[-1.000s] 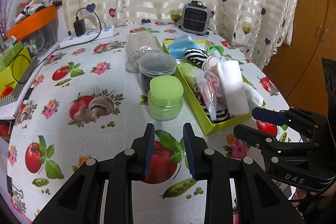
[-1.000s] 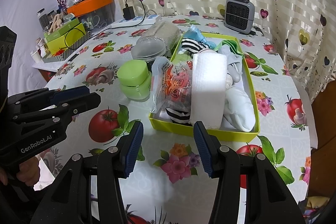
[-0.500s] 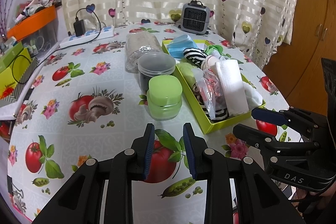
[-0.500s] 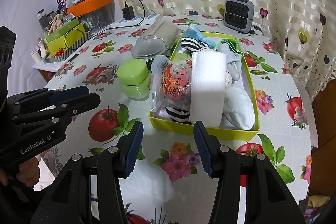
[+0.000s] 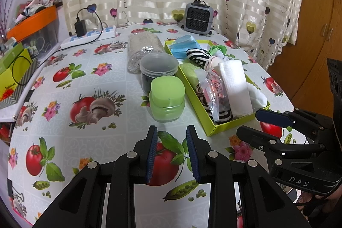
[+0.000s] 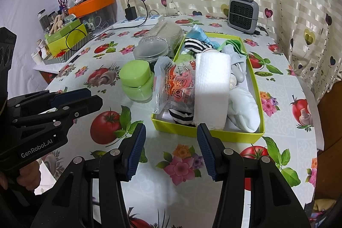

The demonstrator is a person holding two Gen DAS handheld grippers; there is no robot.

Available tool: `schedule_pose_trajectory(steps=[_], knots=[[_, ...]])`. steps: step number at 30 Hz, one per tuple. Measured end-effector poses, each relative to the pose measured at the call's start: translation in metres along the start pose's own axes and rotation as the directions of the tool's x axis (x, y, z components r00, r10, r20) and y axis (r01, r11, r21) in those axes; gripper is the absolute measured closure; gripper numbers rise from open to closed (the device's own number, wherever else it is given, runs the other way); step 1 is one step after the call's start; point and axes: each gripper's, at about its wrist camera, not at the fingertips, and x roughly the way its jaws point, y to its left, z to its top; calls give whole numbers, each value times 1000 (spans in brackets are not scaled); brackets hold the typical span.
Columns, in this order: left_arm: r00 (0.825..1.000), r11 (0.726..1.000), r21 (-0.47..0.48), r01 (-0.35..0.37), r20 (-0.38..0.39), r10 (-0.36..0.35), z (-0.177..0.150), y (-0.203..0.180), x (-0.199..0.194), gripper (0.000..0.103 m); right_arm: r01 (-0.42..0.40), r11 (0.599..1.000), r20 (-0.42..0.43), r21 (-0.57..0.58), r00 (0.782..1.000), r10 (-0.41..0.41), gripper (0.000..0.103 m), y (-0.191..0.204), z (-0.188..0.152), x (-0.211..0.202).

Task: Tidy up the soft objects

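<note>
A yellow-green box (image 5: 210, 131) (image 6: 205, 131) on the fruit-print tablecloth holds soft things: a folded white towel (image 5: 235, 87) (image 6: 212, 87), a clear plastic packet (image 5: 210, 91) (image 6: 177, 87), a black-and-white striped sock (image 5: 197, 56) (image 6: 193, 46), blue masks (image 5: 181, 45) and a pale cloth (image 6: 243, 106). A grey cloth roll in plastic wrap (image 5: 143, 48) (image 6: 164, 32) lies on the table left of the box. My left gripper (image 5: 171, 136) hovers open and empty, just short of a green jar (image 5: 167, 97). Also open and empty, my right gripper (image 6: 171, 131) stands before the box's near wall.
Behind the green jar (image 6: 135, 80) stands a clear lidded jar (image 5: 159, 69). A small grey heater (image 5: 198, 17) and a power strip (image 5: 89, 37) sit at the back. Boxes (image 5: 12, 69) and an orange bin (image 6: 94, 3) crowd the left edge. A wooden cabinet (image 5: 316, 35) is on the right.
</note>
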Motion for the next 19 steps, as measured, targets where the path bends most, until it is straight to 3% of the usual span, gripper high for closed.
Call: schedule_pose_trajectory(steps=[19], knots=[[1000, 1000, 3, 0, 8, 0, -1, -1, 0, 76, 0, 1000, -1, 1, 1000, 0, 52, 0, 1, 0]])
